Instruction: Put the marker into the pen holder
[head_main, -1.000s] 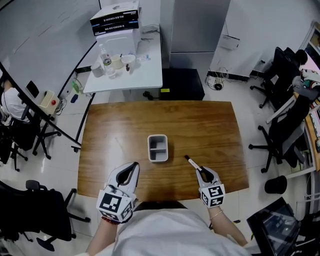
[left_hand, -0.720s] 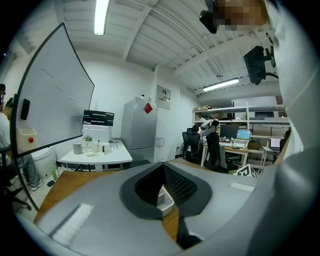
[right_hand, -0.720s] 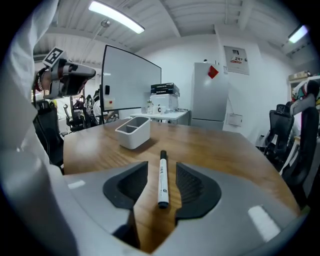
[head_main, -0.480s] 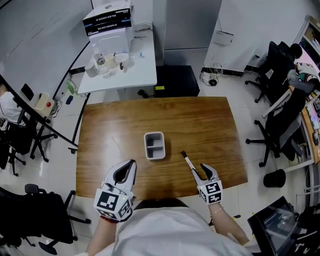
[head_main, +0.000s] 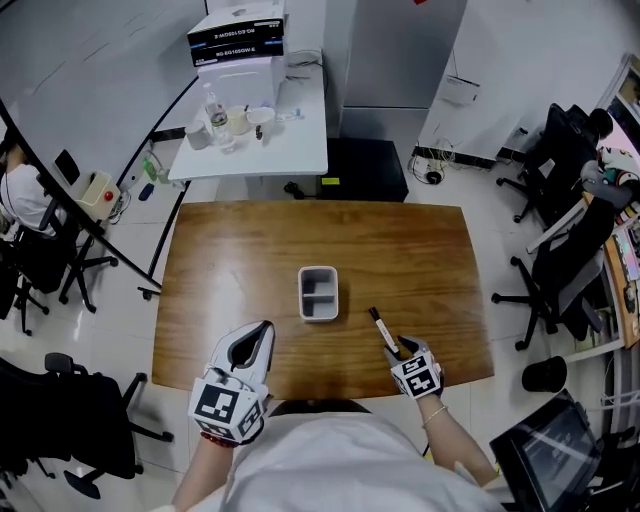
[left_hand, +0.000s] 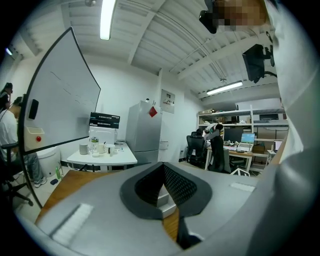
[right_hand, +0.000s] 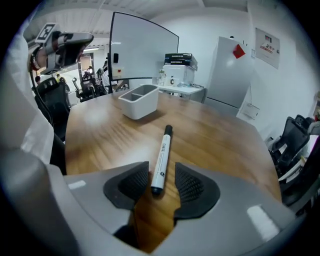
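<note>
One marker (right_hand: 162, 150) inside closing right claw (right_hand: 161, 169); left claw (left_hand: 162, 167) shut; pen holder (right_hand: 142, 106) beyond.

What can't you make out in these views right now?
- Pen holder: left gripper view, mostly hidden behind the shut left tool.
- Marker, rear end: head view, covered by the right tool, its jaws closing around the marker.
- Marker's print: right gripper view, too small.

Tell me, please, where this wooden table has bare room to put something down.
Bare: the far half of the table beyond the pen holder, and both sides of it. Crowded: the near edge, with the left tool and the right tool, its jaws closing with the marker between them.
</note>
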